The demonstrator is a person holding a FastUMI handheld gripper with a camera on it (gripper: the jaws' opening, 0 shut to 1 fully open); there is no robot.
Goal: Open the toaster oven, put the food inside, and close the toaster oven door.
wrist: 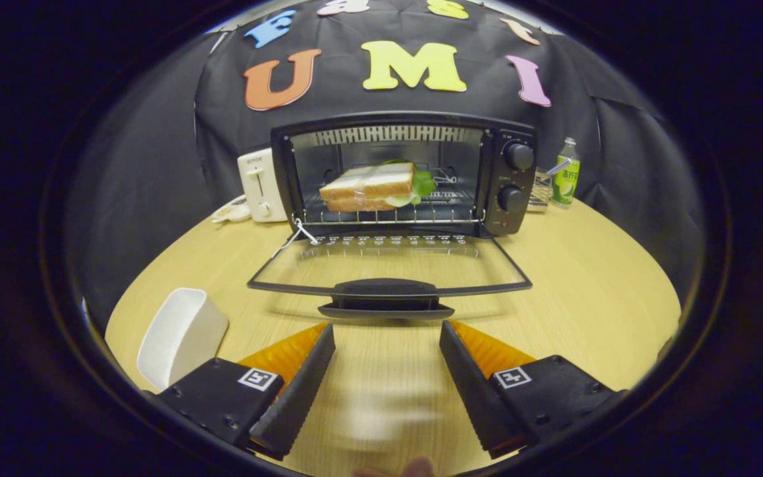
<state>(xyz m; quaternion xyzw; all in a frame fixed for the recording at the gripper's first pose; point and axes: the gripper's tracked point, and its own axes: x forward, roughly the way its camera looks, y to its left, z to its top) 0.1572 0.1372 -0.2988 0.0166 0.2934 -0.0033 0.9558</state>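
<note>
Two spread gripper [387,329] fingers below door handle [385,298]

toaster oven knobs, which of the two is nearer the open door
The lower knob on the toaster oven's right-hand panel; the upper knob sits above it. The door lies folded down just ahead of the open, empty claw.
</note>
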